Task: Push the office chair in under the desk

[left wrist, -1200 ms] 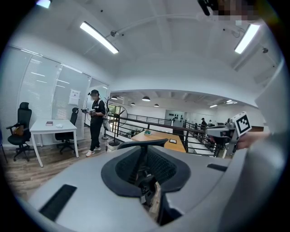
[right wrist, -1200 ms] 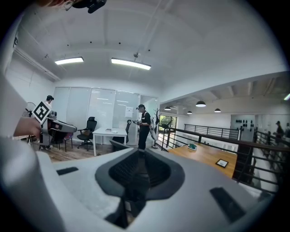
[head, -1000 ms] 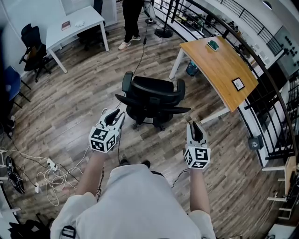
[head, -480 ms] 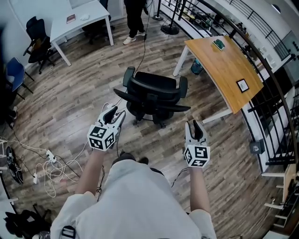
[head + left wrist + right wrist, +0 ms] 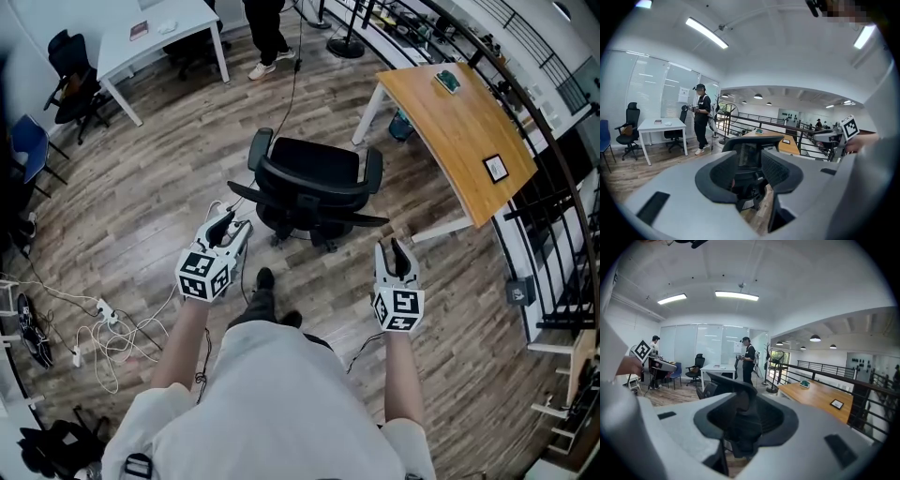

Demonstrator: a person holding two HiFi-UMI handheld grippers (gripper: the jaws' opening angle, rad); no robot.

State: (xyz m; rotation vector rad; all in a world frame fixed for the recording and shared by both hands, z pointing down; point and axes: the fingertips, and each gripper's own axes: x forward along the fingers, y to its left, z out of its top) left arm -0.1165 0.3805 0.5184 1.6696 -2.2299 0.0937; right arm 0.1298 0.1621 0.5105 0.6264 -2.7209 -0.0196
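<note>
A black office chair (image 5: 314, 183) stands on the wood floor with its back toward me, left of the curved wooden desk (image 5: 459, 122) and out from under it. My left gripper (image 5: 228, 228) hangs open a short way off the chair's left rear, touching nothing. On the other side my right gripper (image 5: 397, 253) is open too, behind the chair's right and apart from it. In the left gripper view the chair's mesh back (image 5: 749, 151) shows beyond the gap of the left gripper (image 5: 752, 177). The right gripper (image 5: 743, 423) likewise frames the chair (image 5: 719, 386), with the desk (image 5: 815, 399) to the right.
A white table (image 5: 159, 37) and a second black chair (image 5: 70, 84) stand at the back left, near a standing person (image 5: 267, 28). Cables and a power strip (image 5: 103, 337) lie on the floor at left. A black railing (image 5: 553, 187) runs behind the desk. My shoe (image 5: 264, 281) is ahead of me.
I have stepped forward: one shoe now shows ahead of my body, and the chair and desk have shifted slightly in the head view. Both grippers keep their place before me.
</note>
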